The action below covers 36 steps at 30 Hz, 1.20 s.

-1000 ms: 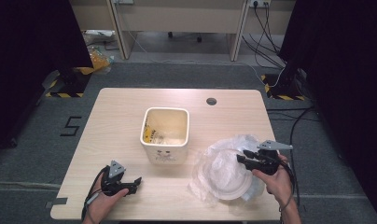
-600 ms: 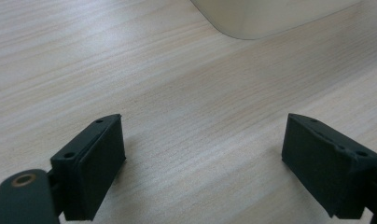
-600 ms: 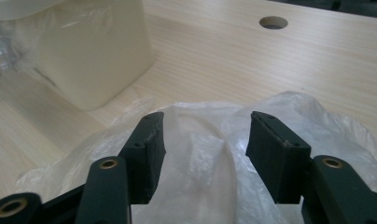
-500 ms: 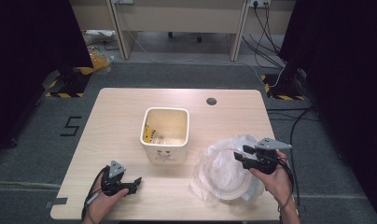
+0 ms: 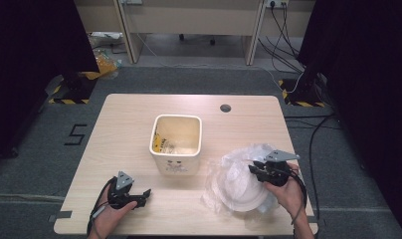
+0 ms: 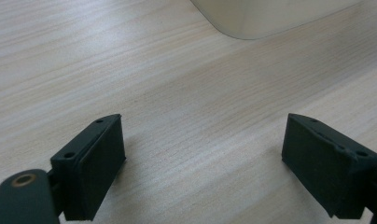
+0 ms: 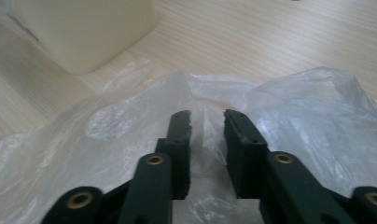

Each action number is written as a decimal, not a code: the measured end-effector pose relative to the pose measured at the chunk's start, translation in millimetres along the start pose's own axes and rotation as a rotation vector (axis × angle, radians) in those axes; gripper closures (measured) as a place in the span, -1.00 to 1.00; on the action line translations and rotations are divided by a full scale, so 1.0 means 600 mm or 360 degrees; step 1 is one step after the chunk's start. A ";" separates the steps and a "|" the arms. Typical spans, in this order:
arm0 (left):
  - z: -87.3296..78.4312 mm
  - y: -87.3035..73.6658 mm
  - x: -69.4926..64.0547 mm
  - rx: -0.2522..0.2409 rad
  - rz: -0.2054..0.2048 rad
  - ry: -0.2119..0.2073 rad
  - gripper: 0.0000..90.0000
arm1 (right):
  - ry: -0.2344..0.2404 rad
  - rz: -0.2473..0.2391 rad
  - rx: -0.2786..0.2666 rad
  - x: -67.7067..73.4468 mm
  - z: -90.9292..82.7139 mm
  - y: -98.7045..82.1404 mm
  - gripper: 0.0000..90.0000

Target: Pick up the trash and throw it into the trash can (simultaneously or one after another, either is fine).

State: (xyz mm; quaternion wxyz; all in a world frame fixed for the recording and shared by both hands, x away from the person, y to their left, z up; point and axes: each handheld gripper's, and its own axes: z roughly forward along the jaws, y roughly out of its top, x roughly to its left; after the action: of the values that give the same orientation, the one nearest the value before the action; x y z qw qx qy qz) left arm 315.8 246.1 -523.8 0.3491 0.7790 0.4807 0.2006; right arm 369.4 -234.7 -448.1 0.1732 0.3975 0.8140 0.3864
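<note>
The clear plastic bag [image 5: 239,181] lies crumpled on the desk [image 5: 129,124] near its front right corner, spread over something round and white whose nature I cannot make out through the film. The right gripper [image 5: 256,169] sits at the bag's right side, held in the person's right hand [image 5: 283,191], pointing left across the plastic. In the right gripper view the bag [image 7: 294,112] billows up on both sides of the right gripper [image 7: 207,116], and a raised fold of the film stands in the narrow gap between the two black fingers [image 7: 179,140]. The fingers have just been closing and now stand close together with only a slim gap left; whether the pads already press on the fold cannot be told, as the film there is thin and see-through. To the left of the bag, near the middle of the desk, stands a cream square bin [image 5: 175,144], open at the top, with some yellow and clear scraps inside; the bag's edge lies close to its base without clearly touching. Well apart, near the front left corner, the left gripper [image 5: 144,194] rests low over the desk in the left hand [image 5: 112,211]. In the left gripper view its fingers [image 6: 91,163] stand wide apart over bare wood, holding nothing, with the bin [image 6: 270,16] at the top edge.
</note>
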 end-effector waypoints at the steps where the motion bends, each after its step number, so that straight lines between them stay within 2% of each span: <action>1: 0.000 0.000 0.000 0.0000 0.0000 0.0000 -0.72 | 0.0005 0.0006 -0.0007 -0.001 -0.001 0.000 0.75; 5: 0.000 0.000 0.000 -0.0001 -0.0001 0.0000 -0.72 | 0.0064 0.0043 -0.0058 -0.002 -0.010 0.003 0.89; 13: 0.000 0.000 0.000 0.0000 -0.0002 0.0002 -0.73 | 0.0159 0.0086 -0.0208 -0.002 -0.040 0.025 0.94; 15: 0.000 0.000 0.000 -0.0001 -0.0004 0.0003 -0.73 | 0.0182 0.0091 -0.0265 -0.005 -0.054 0.043 0.95; 22: 0.000 0.000 0.000 -0.0003 -0.0003 0.0001 -0.73 | 0.0213 0.0066 -0.0336 -0.011 -0.078 0.082 0.96; 35: 0.000 0.000 0.000 -0.0001 -0.0004 0.0003 -0.73 | 0.0264 0.0025 -0.0512 -0.030 -0.125 0.177 0.98; 36: 0.000 0.000 0.000 -0.0001 -0.0004 0.0003 -0.73 | 0.0285 0.0021 -0.0532 -0.030 -0.129 0.190 0.98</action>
State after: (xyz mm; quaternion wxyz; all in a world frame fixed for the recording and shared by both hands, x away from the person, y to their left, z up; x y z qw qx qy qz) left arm 315.9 246.1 -523.8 0.3493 0.7780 0.4819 0.2011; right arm 393.2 -243.1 -311.5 0.1612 0.3326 0.7479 0.5514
